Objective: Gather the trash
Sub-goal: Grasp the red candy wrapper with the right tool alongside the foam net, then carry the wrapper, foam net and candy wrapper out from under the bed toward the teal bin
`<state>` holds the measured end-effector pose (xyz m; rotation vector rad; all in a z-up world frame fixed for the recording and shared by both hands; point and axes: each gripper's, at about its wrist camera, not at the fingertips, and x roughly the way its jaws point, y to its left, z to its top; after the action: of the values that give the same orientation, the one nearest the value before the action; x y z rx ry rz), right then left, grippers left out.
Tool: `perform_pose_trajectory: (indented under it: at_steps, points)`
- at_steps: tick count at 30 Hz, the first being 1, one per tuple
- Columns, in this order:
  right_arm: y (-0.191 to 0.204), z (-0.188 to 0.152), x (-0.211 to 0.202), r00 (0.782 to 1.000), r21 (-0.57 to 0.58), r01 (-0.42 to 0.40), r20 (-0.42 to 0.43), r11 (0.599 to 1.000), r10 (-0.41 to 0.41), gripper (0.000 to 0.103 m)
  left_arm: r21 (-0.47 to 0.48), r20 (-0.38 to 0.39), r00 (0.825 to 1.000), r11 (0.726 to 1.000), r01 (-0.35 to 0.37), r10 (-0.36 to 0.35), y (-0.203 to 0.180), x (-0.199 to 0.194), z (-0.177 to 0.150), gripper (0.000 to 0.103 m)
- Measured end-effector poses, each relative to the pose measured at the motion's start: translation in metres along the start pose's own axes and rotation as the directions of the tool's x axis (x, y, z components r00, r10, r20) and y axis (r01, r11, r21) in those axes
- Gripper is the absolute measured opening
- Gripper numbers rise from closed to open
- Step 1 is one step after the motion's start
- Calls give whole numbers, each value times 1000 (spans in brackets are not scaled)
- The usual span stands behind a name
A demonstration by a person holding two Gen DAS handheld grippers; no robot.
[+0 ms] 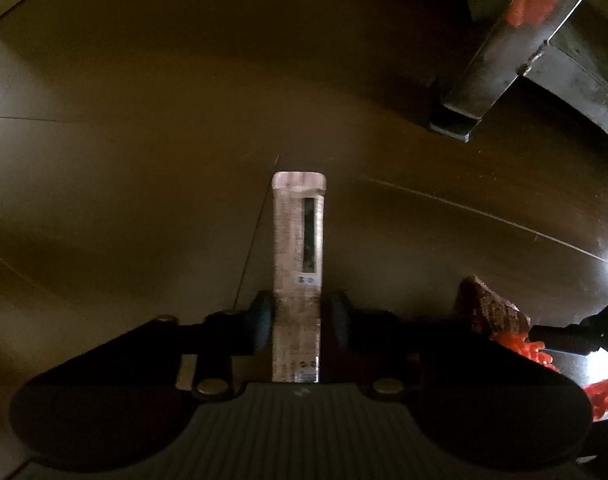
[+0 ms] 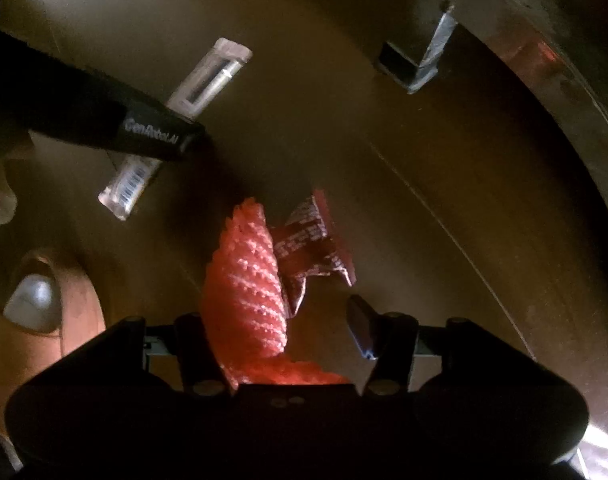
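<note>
My left gripper is shut on a long clear plastic packet with a dark window, held above the brown floor. In the right wrist view the same packet sticks out past the black left gripper body. My right gripper is open. An orange mesh net lies against its left finger and runs back between the jaws. A dark red printed wrapper lies on the floor just beyond the fingertips. The wrapper and net also show at the left wrist view's lower right.
A metal furniture leg with a black foot stands on the floor at the upper right, also in the right wrist view. A person's fingers are at the left. The floor is dim brown planks.
</note>
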<state>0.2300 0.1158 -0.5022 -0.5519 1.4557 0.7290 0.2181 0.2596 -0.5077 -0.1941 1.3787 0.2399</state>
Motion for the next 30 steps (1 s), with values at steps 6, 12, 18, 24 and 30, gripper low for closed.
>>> perform_pose_trajectory:
  at_steps: [6,12,18,24,30]
  points:
    - [-7,-4,-5,999,26,-23,23,999,23,12,-15,14,1000,1000,14,-14,5,-2,-4,19]
    - [-14,-12,-26,996,40,-42,82,998,38,10,-46,25,999,998,35,-34,3,-8,-4,18]
    - [-22,-30,-61,991,87,-56,123,995,45,10,-54,32,997,996,71,-70,8,-32,-4,18]
    - [-32,-41,-123,983,119,-61,178,991,39,10,-62,86,993,995,81,-76,14,-82,4,18]
    - [-36,-44,-199,964,139,-47,266,989,8,10,-100,195,979,992,74,-53,25,-153,24,18]
